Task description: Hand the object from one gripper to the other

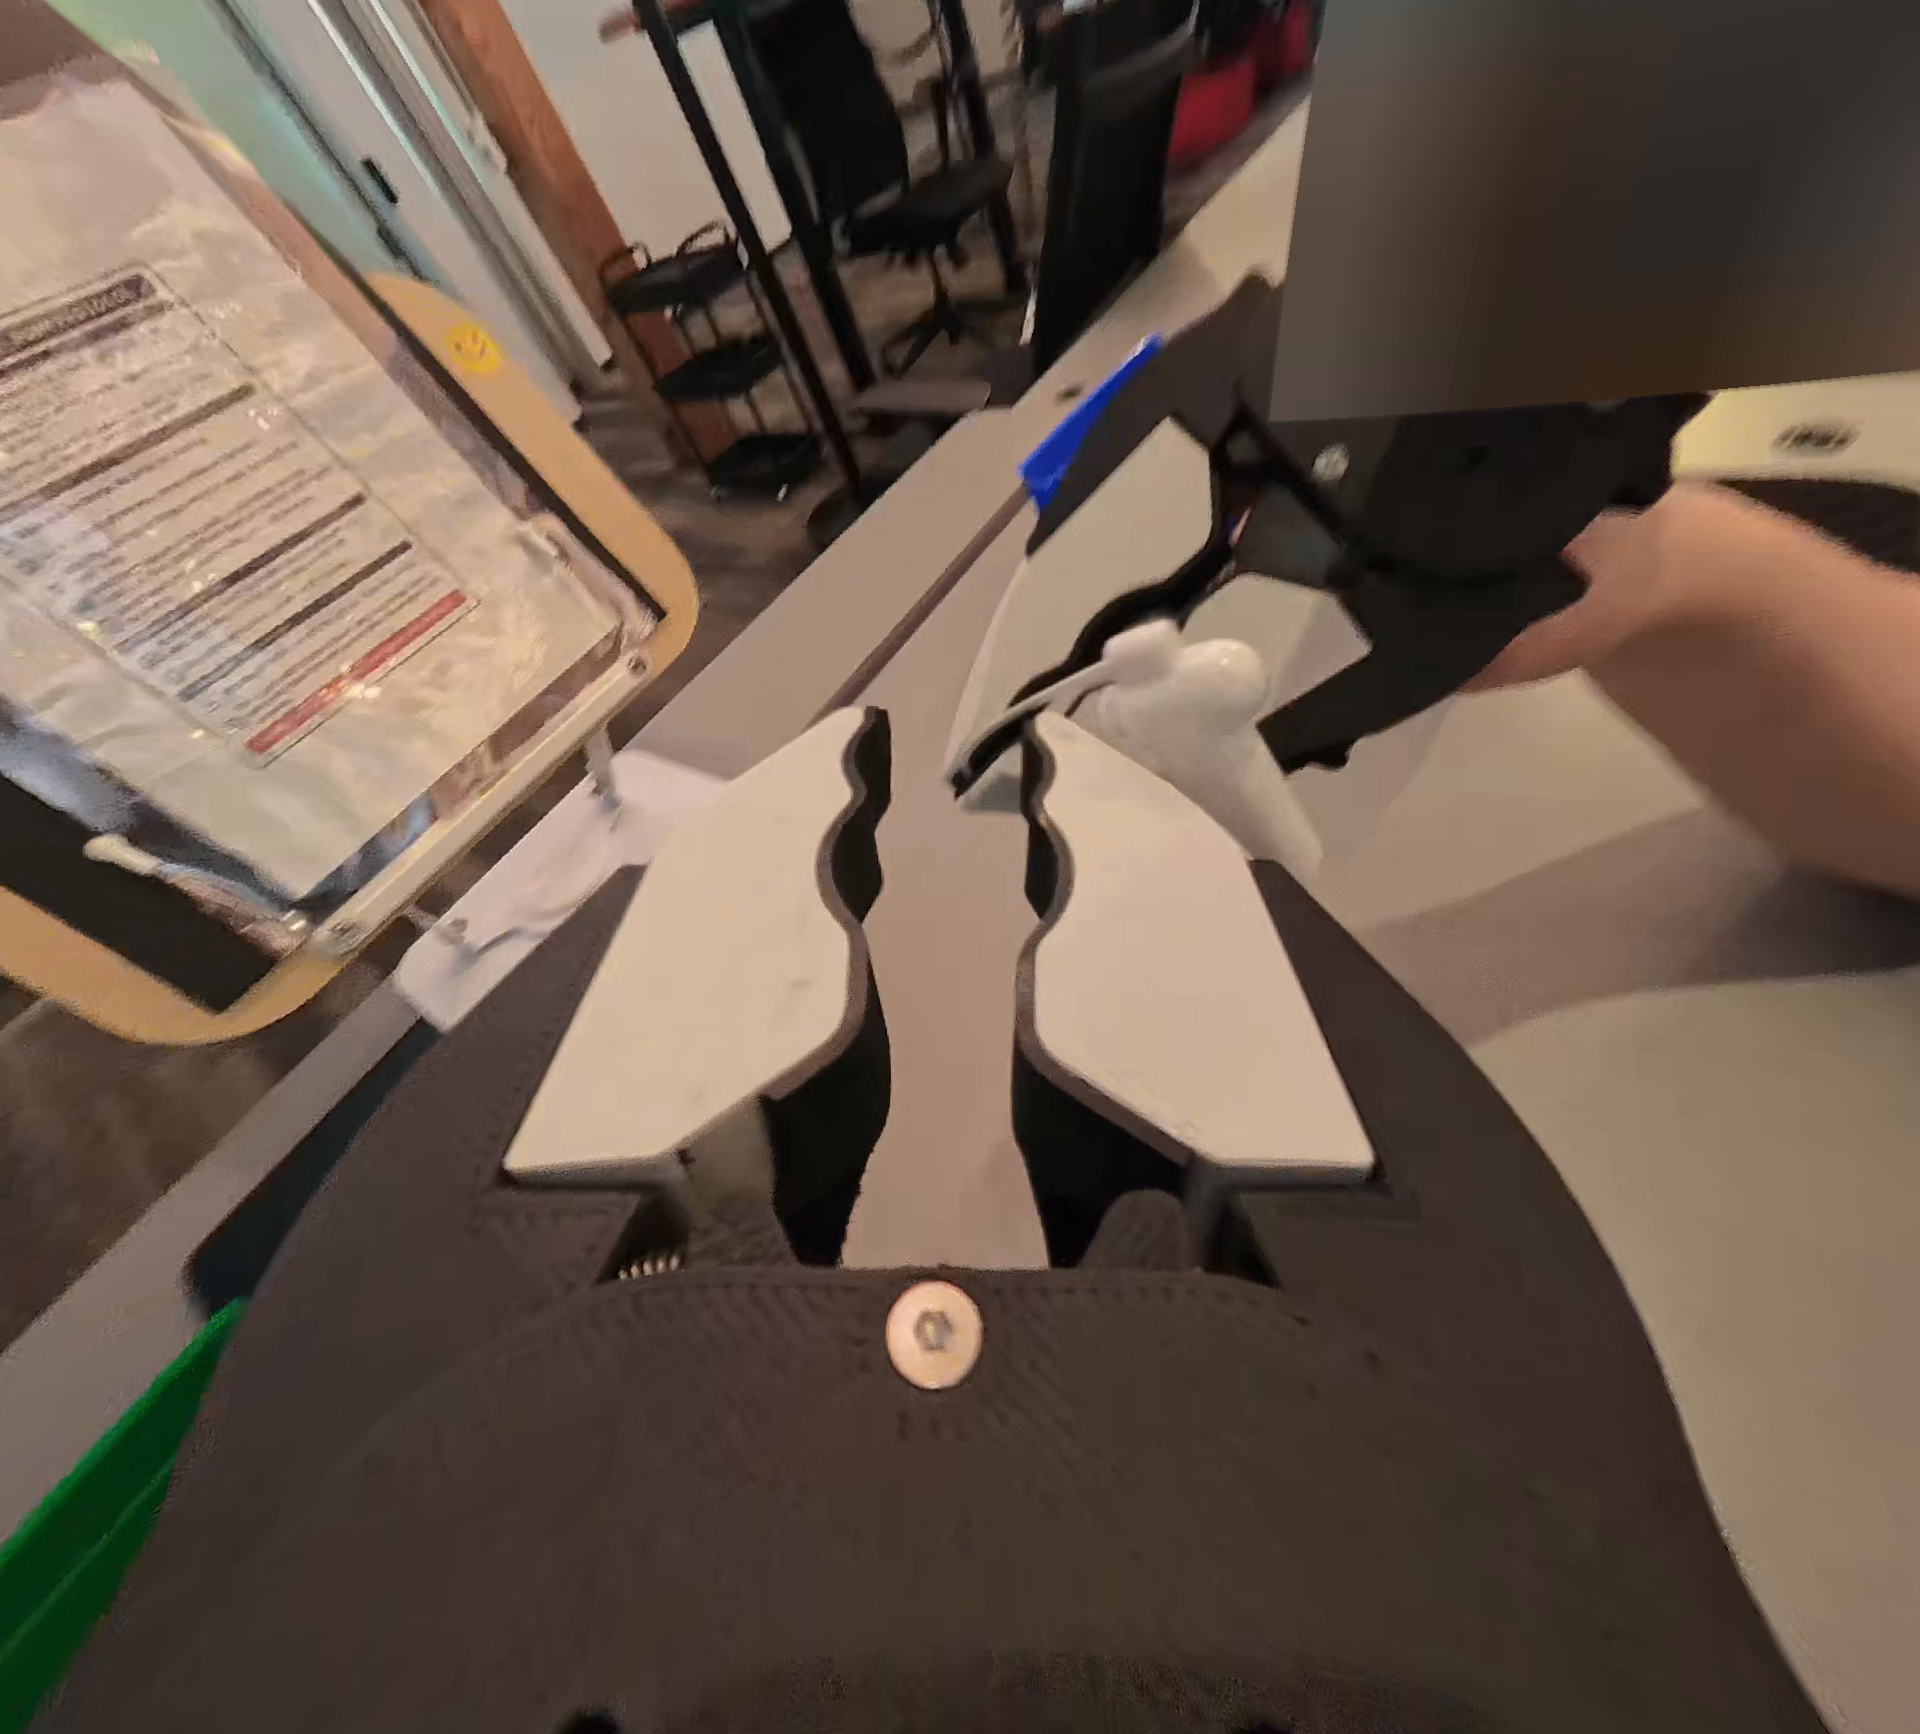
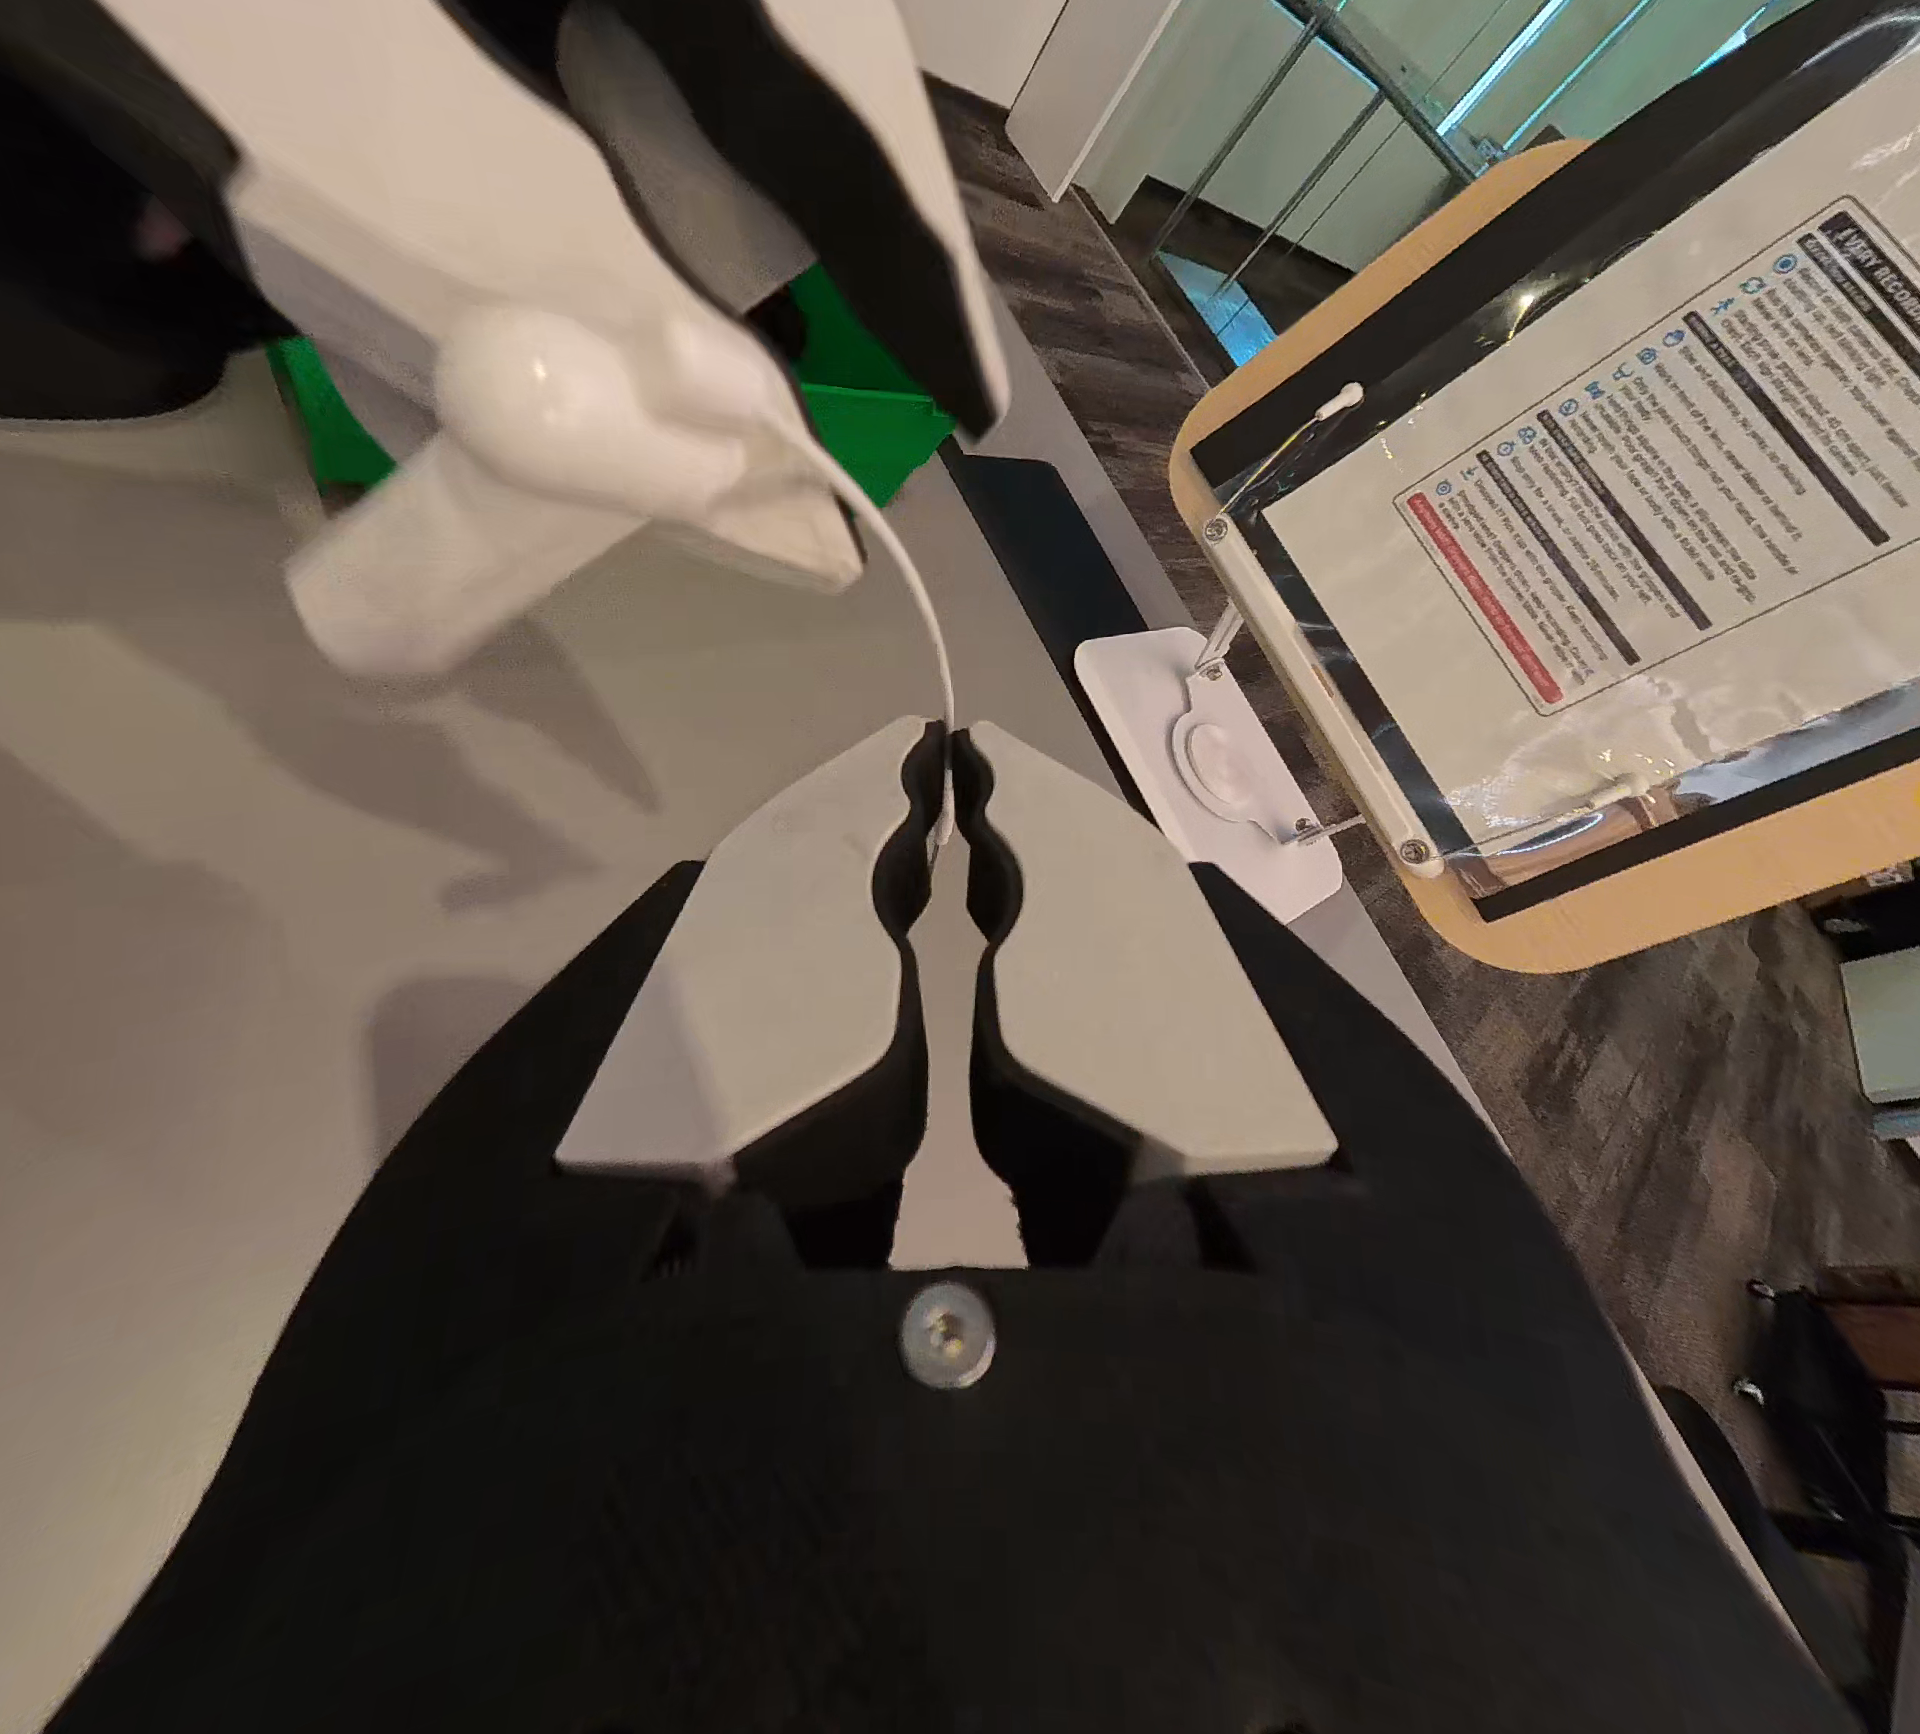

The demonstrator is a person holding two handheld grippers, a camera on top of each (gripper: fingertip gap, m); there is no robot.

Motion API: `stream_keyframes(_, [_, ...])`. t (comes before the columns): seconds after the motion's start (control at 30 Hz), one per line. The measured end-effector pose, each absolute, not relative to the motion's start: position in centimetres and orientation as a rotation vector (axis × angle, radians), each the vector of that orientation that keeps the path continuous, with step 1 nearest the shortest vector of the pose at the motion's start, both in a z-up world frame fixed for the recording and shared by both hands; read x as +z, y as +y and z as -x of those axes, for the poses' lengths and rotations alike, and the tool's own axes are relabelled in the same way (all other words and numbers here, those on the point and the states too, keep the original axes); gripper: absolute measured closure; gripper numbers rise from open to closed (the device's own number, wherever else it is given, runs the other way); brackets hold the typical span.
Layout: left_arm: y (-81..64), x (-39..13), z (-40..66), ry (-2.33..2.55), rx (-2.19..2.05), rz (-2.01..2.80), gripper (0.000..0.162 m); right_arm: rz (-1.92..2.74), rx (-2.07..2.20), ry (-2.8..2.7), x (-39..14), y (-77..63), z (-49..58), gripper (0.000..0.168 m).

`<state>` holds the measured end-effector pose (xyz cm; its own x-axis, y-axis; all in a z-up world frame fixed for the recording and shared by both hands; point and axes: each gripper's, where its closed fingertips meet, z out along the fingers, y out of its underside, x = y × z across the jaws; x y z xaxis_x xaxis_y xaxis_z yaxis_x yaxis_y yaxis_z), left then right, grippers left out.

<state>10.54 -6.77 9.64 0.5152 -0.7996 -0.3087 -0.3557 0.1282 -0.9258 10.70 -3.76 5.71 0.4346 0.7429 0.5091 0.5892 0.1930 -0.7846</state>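
Observation:
A small white object [image 2: 540, 458] with a rounded head and a thin white cord [image 2: 930, 614] hangs in the air over the grey table [image 2: 208, 905]. My right gripper [image 2: 948, 734] is shut on the end of the cord. In the left wrist view it [image 1: 971, 765] comes in from the right, held by a hand [image 1: 1714, 604], and the white object [image 1: 1184, 687] sits just behind my left gripper's right finger [image 1: 1143, 936]. My left gripper [image 1: 956, 728] is open and empty, its tips close to the cord. It also shows at the top of the right wrist view [image 2: 899, 479].
A tan-framed sign board [image 1: 312, 541] with a clear-covered sheet stands at the table's edge on a white base [image 2: 1205, 770]. A green bin [image 2: 862, 437] sits behind the left gripper. Blue tape [image 1: 1091, 427] marks the table. Chairs and a cart stand farther back. The grippers' ends are close to 5 cm from one another.

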Motion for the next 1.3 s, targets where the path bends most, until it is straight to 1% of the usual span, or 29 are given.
stream_keyframes(0.03, [-6.6,9.0,-10.3,1.082,-0.368,1.498,0.143,1.481,0.150,-1.242,5.8,-3.8,-10.7,0.166])
stream_keyframes(0.13, [-6.2,8.4,-8.7,1.083,-0.240,1.558,0.142,1.436,0.067,-1.238,6.3,-3.6,-11.1,0.166])
stream_keyframes(0.23, [-5.9,8.8,-7.1,1.018,-0.251,1.614,0.142,1.350,-0.041,-1.256,7.0,-3.8,-11.1,0.166])
stream_keyframes(0.37, [-5.6,9.5,-6.3,0.883,-0.468,1.692,0.142,1.136,-0.221,-1.367,7.1,-4.7,-10.2,0.166])
stream_keyframes(0.43, [-7.0,9.5,-7.3,0.880,-0.751,1.729,0.139,0.980,-0.382,-1.429,6.9,-5.0,-9.8,0.166])
stream_keyframes(0.47, [-7.9,9.5,-7.9,0.888,-0.910,1.749,0.134,0.926,-0.446,-1.445,6.8,-5.1,-9.7,0.166])
stream_keyframes(0.53, [-9.4,9.1,-8.6,0.943,-1.146,1.799,0.131,0.888,-0.481,-1.463,6.4,-5.2,-9.2,0.166])
stream_keyframes(0.6, [-9.2,8.0,-8.6,0.970,-1.166,1.849,0.129,0.861,-0.469,-1.464,6.4,-5.5,-8.8,0.166])
stream_keyframes(0.7, [-8.0,6.7,-8.5,0.984,-1.040,1.880,0.127,0.801,-0.499,-1.458,6.7,-5.9,-8.6,0.166])
stream_keyframes(0.83, [-9.4,4.9,-9.0,1.108,-1.102,1.944,0.134,0.722,-0.547,-1.456,6.9,-6.3,-8.5,0.166])
stream_keyframes(0.93, [-10.0,3.9,-9.5,1.194,-1.119,1.958,0.158,0.697,-0.586,-1.464,6.7,-6.1,-8.4,0.166])
stream_keyframes(0.97, [-9.9,3.6,-9.6,1.210,-1.101,1.963,0.161,0.672,-0.602,-1.461,6.8,-6.2,-8.4,0.166])
stream_keyframes(1.03, [-9.7,3.6,-9.9,1.224,-1.106,1.933,0.161,0.617,-0.629,-1.413,7.5,-6.3,-8.4,0.165])
stream_keyframes(1.1, [-9.3,4.5,-10.0,1.192,-1.154,1.887,0.161,0.565,-0.630,-1.316,9.0,-6.4,-8.6,0.156])
stream_keyframes(1.17, [-8.5,6.3,-9.7,1.112,-1.200,1.800,0.161,0.588,-0.582,-1.253,10.2,-6.4,-9.2,0.149])
stream_keyframes(1.2, [-8.2,7.3,-9.4,1.074,-1.220,1.757,0.161,0.615,-0.538,-1.225,10.7,-6.5,-9.5,0.149])
stream_keyframes(1.23, [-7.8,8.2,-8.9,1.036,-1.216,1.718,0.161,0.637,-0.493,-1.183,11.4,-6.6,-9.9,0.144])
stream_keyframes(1.3, [-6.8,9.8,-7.7,0.961,-1.159,1.634,0.162,0.682,-0.414,-1.093,13.0,-6.6,-10.9,0.141])
